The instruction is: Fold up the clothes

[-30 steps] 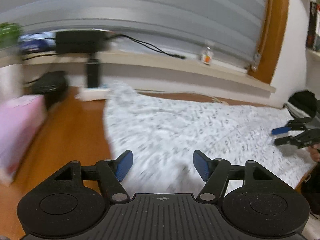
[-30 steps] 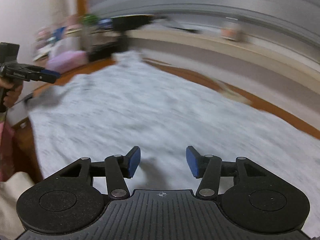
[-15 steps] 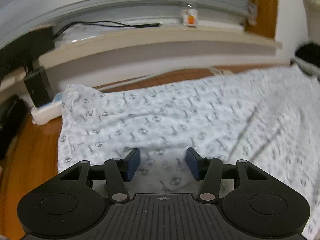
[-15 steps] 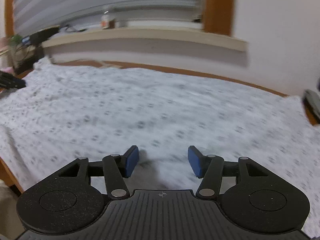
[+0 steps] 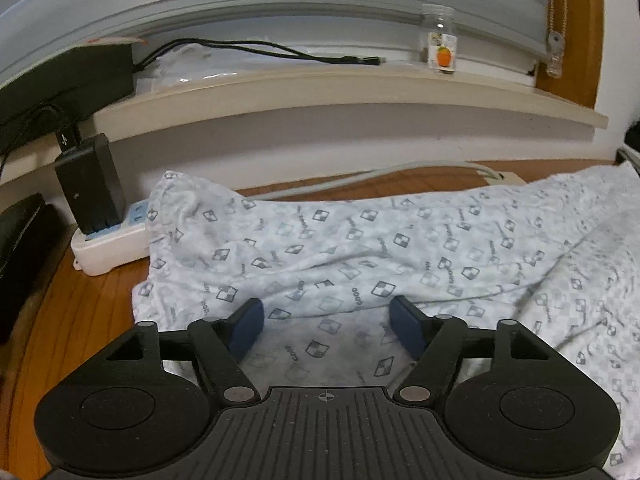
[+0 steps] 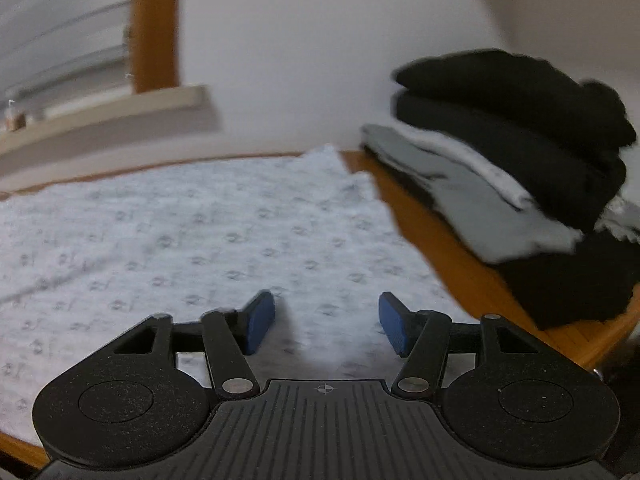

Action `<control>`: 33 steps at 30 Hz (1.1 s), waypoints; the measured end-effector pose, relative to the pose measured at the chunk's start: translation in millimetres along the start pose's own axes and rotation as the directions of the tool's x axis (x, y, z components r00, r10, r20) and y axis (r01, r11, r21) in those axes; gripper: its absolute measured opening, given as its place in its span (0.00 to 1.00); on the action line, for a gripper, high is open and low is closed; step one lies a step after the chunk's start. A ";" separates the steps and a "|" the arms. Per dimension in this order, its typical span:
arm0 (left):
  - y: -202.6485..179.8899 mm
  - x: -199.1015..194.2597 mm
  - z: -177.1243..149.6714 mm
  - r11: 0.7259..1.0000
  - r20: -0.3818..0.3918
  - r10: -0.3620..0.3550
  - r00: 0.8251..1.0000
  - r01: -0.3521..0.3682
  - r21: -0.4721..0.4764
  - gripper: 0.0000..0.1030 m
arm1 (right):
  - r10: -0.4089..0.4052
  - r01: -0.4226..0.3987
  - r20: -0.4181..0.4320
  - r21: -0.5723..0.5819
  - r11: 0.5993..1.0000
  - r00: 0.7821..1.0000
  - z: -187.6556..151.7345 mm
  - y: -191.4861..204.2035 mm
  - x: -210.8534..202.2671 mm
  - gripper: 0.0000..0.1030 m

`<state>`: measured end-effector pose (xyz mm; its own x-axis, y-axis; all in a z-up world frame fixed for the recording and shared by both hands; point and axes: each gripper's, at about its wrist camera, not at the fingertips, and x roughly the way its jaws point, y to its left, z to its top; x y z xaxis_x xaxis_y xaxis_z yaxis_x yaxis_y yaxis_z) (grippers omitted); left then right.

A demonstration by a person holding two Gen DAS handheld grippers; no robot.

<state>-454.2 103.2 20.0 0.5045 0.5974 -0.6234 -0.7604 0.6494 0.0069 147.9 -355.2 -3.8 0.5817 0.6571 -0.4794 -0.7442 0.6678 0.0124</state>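
Garment [image 5: 360, 248], white with a checked print, lies spread across the wooden worktop [image 5: 80, 320]. The left gripper [image 5: 326, 326] has closed in on its end beside the power strip [image 5: 108, 248], jaws opening wide over the cloth, nothing pinched. The right gripper [image 6: 326, 322] has swung from mid-garment toward the folded clothes stack [image 6: 520, 168], jaws half-open and empty.
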 end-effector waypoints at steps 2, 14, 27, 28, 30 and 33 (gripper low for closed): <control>-0.1 -1.2 -0.7 1.000 0.000 0.002 1.000 -0.002 0.000 0.74 | -0.002 0.002 0.008 -0.002 1.000 1.000 -1.5 -4.5 -0.3 0.57; 21.1 -82.8 -9.6 0.999 0.038 0.004 0.999 -0.002 -0.044 0.97 | 0.216 -0.207 0.024 -0.201 0.958 0.976 32.8 122.7 -20.1 0.58; 67.4 -137.8 -49.3 0.996 0.058 0.025 0.998 -0.019 -0.090 1.00 | 0.697 -0.703 -0.232 -0.483 0.522 0.678 14.0 445.0 -46.1 0.58; 69.6 -138.3 -51.8 0.995 0.058 0.026 0.998 -0.021 -0.095 1.00 | 0.711 -0.720 -0.254 -0.494 0.488 0.656 11.2 463.8 -50.8 0.58; 73.7 -139.7 -55.6 0.994 0.059 0.024 0.998 -0.018 -0.111 1.00 | 0.735 -0.753 -0.300 -0.512 0.414 0.608 4.9 503.2 -61.7 0.58; 74.4 -144.3 -59.7 0.993 0.072 0.003 0.997 0.006 -0.116 1.00 | 0.756 -0.792 -0.366 -0.521 0.317 0.543 -4.0 550.8 -72.5 0.58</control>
<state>-608.0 37.3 63.8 0.5305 0.6316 -0.5653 -0.7999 0.5938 -0.0872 -305.5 -36.4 34.3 -0.3668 0.7337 -0.5720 -0.8679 -0.4913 -0.0736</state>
